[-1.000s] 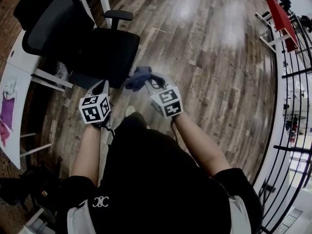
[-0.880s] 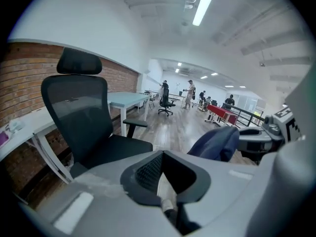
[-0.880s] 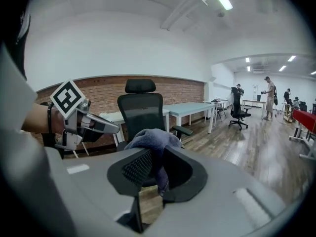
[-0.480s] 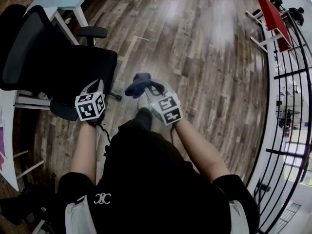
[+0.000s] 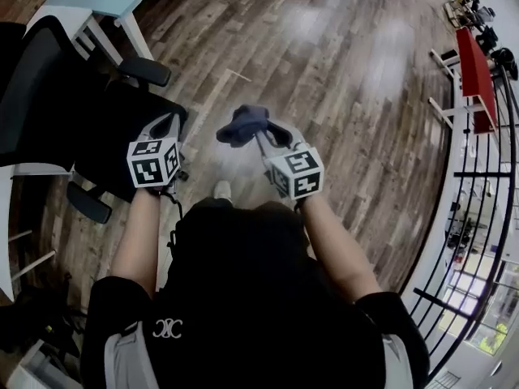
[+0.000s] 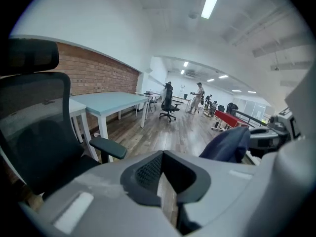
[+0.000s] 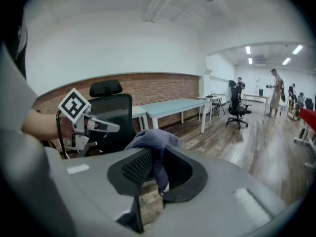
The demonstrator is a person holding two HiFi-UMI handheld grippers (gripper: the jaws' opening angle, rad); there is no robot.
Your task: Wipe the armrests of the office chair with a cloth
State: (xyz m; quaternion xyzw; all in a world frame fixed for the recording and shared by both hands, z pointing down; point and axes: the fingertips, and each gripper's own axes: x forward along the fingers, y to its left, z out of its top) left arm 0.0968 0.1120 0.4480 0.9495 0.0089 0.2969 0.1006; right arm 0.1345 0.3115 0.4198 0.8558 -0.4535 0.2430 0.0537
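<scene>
The right gripper (image 5: 269, 140) is clenched on the dark blue cloth (image 5: 242, 125), carrying it bunched above the floor, ready for wiping. The left gripper (image 5: 166, 128), jaws together and empty, hovers beside the office chair (image 5: 49, 96). The cloth touches neither armrest (image 5: 144, 71).

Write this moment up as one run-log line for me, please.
right gripper: shut on cloth | left gripper: shut, empty | armrest: cloth not yet on it
</scene>
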